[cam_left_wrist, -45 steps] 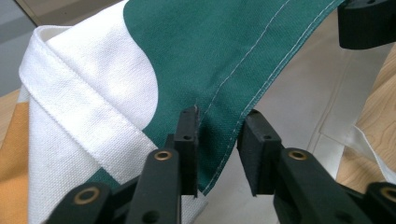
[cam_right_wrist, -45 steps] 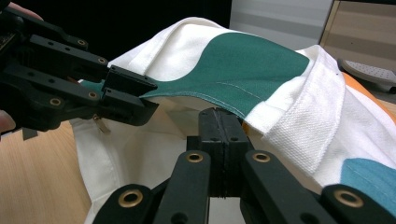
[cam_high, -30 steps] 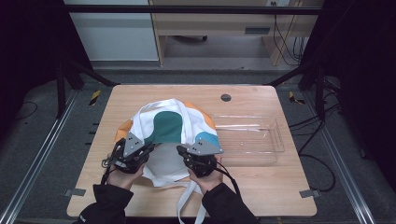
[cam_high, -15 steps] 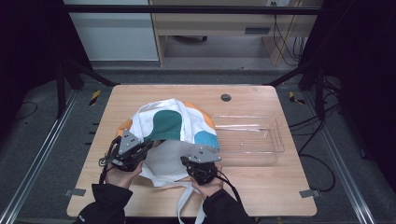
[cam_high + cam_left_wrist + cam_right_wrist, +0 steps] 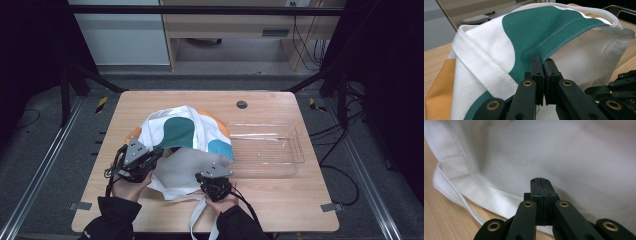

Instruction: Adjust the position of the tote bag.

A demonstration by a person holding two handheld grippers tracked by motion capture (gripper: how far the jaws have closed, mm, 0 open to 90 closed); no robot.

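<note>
- The tote bag (image 5: pixel 182 145) lies on the wooden surface (image 5: pixel 280 205), left of centre, its mouth towards the near edge; a clear plastic tray (image 5: pixel 272 150) sits just beside it on the right.
- The left hand-held gripper (image 5: pixel 541 63) pinches the green hem at the bag's mouth, jaws tight on the cloth.
- The right hand-held gripper (image 5: pixel 540 182) has its jaws fully together over the pale lining. I cannot tell whether any cloth is caught between them.
- Risk: if the right grip has missed the fabric, lifting would raise one side alone and the mouth would sag closed.
- Risk: the left pinch sits right at the hem's edge, so a sharp pull could slip the cloth free.
- The long straps (image 5: pixel 202 217) trail off the near edge and could snag a sleeve (image 5: pixel 112 220).
</note>
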